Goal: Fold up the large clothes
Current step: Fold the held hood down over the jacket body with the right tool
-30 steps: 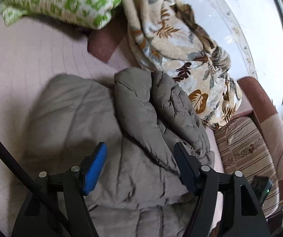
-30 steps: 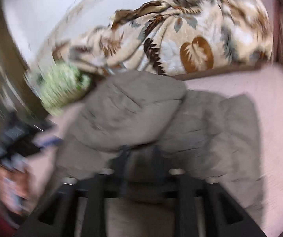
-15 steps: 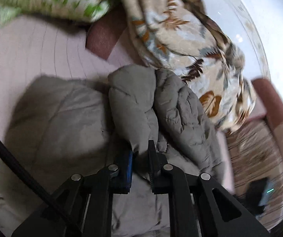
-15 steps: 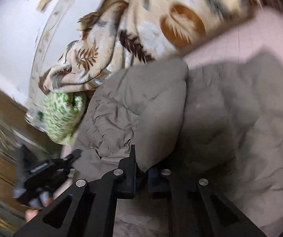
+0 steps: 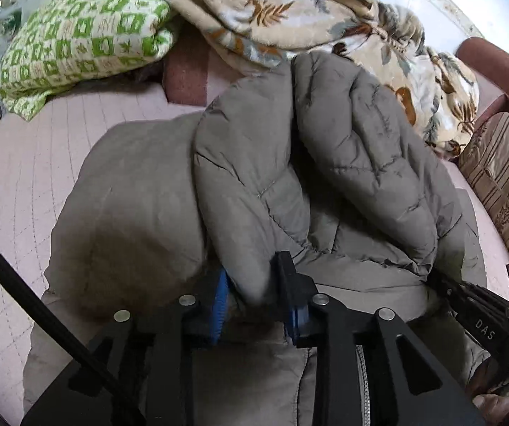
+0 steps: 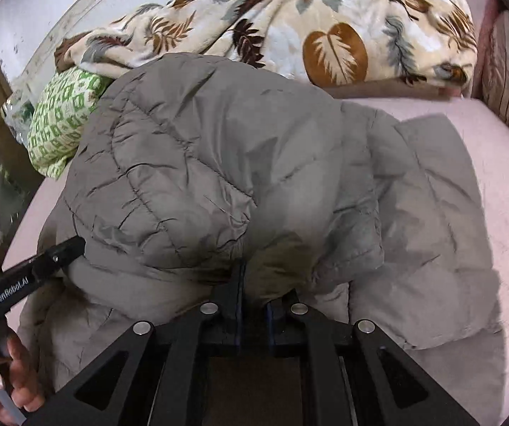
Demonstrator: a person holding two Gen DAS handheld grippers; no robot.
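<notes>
A: Closest in, left gripper [image 5: 254, 291] pinching a puffy fold of the grey jacket [image 5: 254, 184] between its blue pads [image 5: 220, 298]; jaws just eased apart a bit but fabric plainly wedged in there. Right gripper [image 6: 254, 305] squeezed nearly together on another bunched bit of the same jacket

B: Where's the jacket lying though?

A: Spread over the pink bed cover [image 5: 41, 163], part already flopped over itself into a thick hump. Further back the green patterned pillow [image 5: 84, 39], then the leaf-print blanket [image 6: 290, 28] against the wall

B: Heavy to shift?

A: Probably not. Looks like padded quilted stuff, so light, squashy, springy, wanting to puff back open after each fold. Shell looks smooth, likely a bit slippery, so thin pinches might slide out

B: Best spot to grab?

A: Guessing hems, seams or a doubled edge, deep between the pads, both sides level. Zip [image 5: 362, 383] near the bottom of the left view could snag too
</notes>
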